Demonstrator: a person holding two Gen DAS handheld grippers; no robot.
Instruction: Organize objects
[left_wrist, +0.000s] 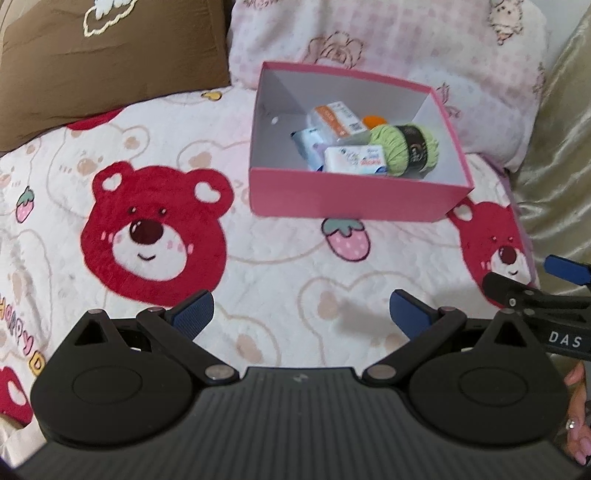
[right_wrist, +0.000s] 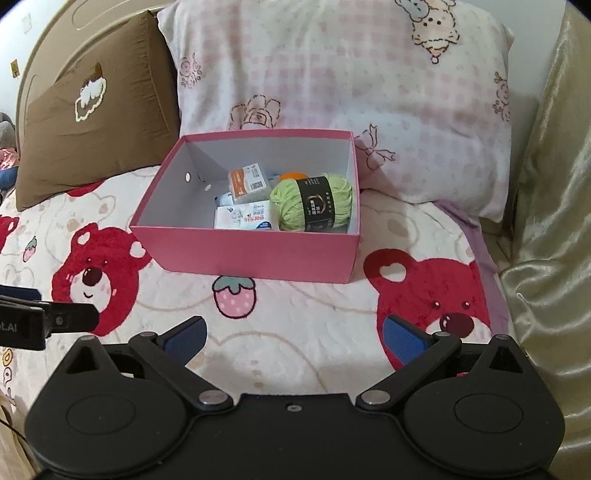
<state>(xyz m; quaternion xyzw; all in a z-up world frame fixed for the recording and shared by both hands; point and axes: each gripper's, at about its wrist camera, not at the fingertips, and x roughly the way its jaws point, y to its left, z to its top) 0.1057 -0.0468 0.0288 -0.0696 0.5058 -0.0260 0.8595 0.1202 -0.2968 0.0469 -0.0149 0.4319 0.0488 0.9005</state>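
Hovering empty over bed blanket (right_wrist: 295, 332) | left claw (left_wrist: 301, 314) and right claw (right_wrist: 293, 338) both spread apart, gripping nothing | pink box (right_wrist: 251, 254) ahead by pillow (right_wrist: 369, 92) | green yarn (right_wrist: 312, 206) and packets (right_wrist: 245, 218) gathered inside, apparently sorted.

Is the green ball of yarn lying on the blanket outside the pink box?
No, the green yarn lies inside the pink box, against its right wall, next to the small packets.
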